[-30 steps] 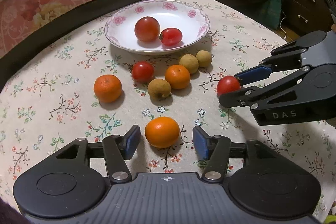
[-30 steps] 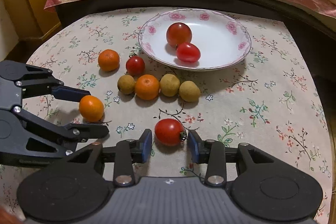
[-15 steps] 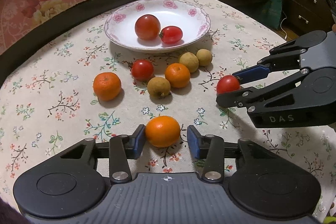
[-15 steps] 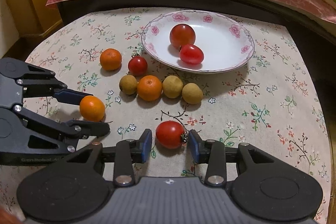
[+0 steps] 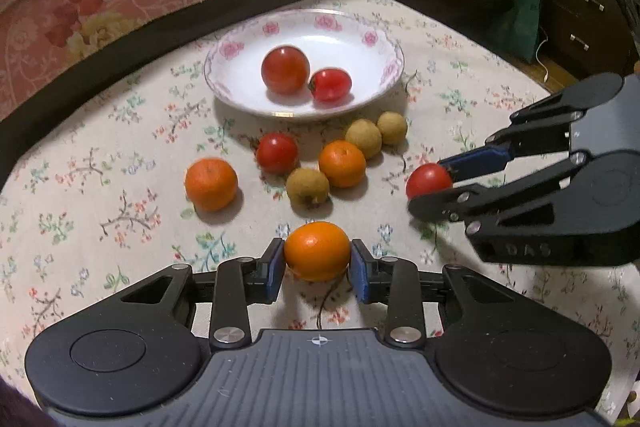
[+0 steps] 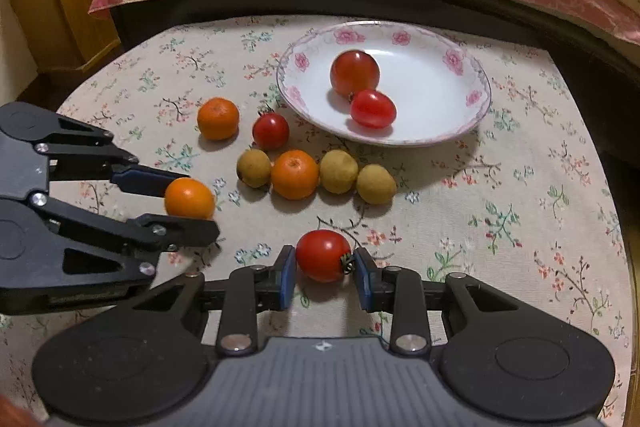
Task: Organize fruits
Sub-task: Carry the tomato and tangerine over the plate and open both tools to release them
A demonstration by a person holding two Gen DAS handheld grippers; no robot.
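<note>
Four tomatoes (image 6: 355,73), three oranges (image 6: 217,118), three longans (image 6: 338,171), one plate (image 6: 472,99).

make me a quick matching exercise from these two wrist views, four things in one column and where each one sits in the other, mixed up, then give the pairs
Things
1. left gripper
2. right gripper
3. plate
4. three tan fruits

Places or states
A. holds two tomatoes
B. pads on either side of a tomato near the table's front
C. lie on the tablecloth in a row with an orange between them
D. pads on either side of an orange

Pairs: 1-D, 2-B, 3-A, 4-C
</note>
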